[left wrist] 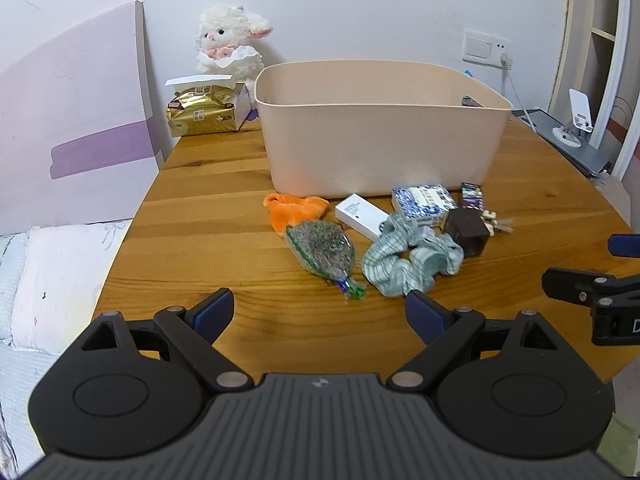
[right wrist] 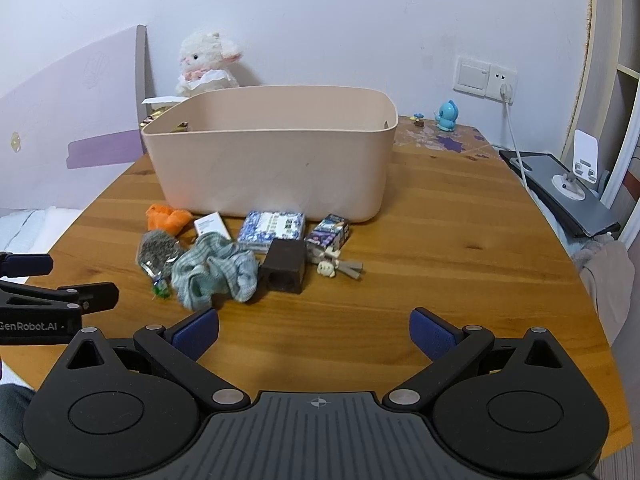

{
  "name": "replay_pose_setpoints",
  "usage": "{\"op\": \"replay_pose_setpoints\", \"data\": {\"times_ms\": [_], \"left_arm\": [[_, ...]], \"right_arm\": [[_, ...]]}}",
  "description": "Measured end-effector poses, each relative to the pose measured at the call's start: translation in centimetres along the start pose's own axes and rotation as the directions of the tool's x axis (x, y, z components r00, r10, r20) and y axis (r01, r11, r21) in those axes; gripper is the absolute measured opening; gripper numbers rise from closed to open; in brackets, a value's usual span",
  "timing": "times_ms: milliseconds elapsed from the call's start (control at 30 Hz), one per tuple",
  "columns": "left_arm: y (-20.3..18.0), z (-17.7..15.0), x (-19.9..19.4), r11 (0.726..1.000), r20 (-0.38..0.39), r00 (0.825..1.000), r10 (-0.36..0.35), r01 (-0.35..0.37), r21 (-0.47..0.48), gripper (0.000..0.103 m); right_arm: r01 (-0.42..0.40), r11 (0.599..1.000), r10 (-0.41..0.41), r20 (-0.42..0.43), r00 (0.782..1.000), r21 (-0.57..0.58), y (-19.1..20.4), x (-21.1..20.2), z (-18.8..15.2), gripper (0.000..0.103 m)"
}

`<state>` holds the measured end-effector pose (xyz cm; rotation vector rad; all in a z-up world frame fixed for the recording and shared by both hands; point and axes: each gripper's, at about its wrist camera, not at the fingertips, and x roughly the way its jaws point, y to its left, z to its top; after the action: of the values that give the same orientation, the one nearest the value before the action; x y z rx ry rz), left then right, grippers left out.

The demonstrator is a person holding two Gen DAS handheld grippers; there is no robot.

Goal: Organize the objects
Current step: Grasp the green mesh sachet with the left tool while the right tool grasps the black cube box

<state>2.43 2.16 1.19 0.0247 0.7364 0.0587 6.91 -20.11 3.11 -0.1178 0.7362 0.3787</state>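
Note:
A beige plastic bin stands on the wooden table. In front of it lies a cluster: an orange cloth, a seed-filled clear pouch, a white box, a grey-green striped cloth, a blue patterned box, a dark brown block, a small purple box and a keychain figure. My left gripper and right gripper hover open near the front edge, holding nothing.
A white plush lamb and a gold tissue pack sit behind the bin at the left. A blue figurine stands at the back right. A grey laptop with a phone stand lies off the right edge. A bed adjoins the left.

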Motion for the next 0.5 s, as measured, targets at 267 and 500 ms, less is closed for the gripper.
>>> {"op": "replay_pose_setpoints", "data": {"times_ms": [267,500], "left_arm": [[0.3,1.7,2.6,1.0,-0.004,1.0,0.001,-0.001,0.007,0.093],[0.4,2.7,5.4,1.0,-0.022,1.0,0.006,-0.006,0.002,0.093]], "right_arm": [[-0.011,1.0,0.011,-0.003,1.0,0.004,-0.6,2.8,1.5,0.103],[-0.051,0.999,0.051,-0.012,0.999,0.019,-1.0,5.5,2.7,0.099]]}}
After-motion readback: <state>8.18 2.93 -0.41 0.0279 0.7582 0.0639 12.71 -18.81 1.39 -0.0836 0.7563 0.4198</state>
